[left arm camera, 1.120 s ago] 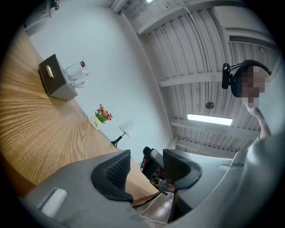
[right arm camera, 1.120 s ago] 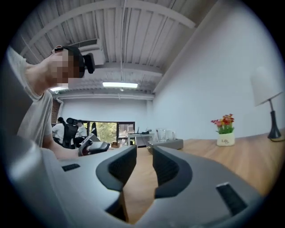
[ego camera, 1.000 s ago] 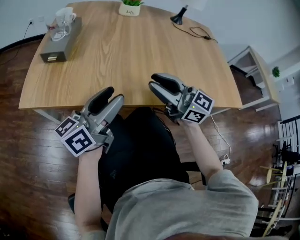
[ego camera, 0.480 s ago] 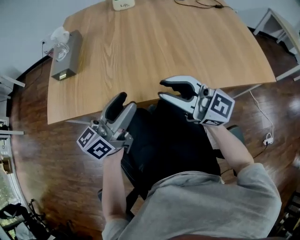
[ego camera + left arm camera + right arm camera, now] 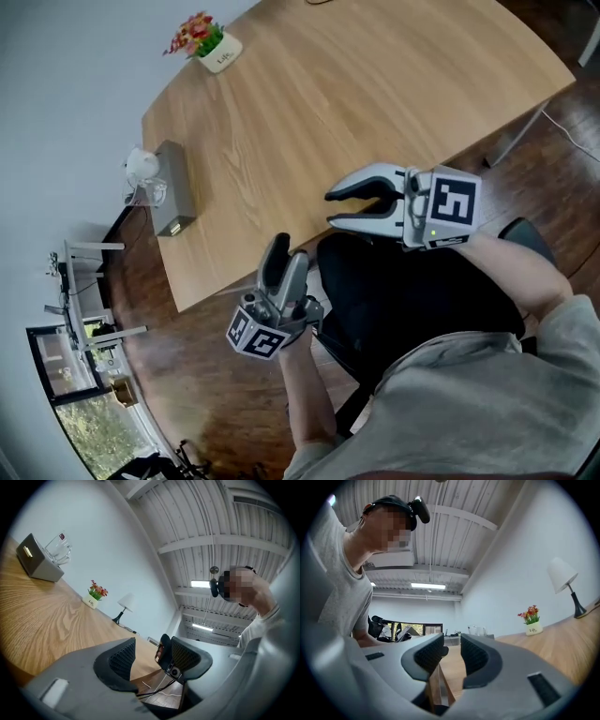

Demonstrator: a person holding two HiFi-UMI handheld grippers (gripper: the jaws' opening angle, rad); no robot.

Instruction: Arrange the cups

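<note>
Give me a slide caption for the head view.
Left gripper and right gripper, both open and empty, at the near edge of the wooden table; glass cups sit on a grey box.

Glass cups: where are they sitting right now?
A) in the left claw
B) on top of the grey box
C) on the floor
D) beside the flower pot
B: the glass cups stand on top of the grey box, by the edge of the table.
</note>
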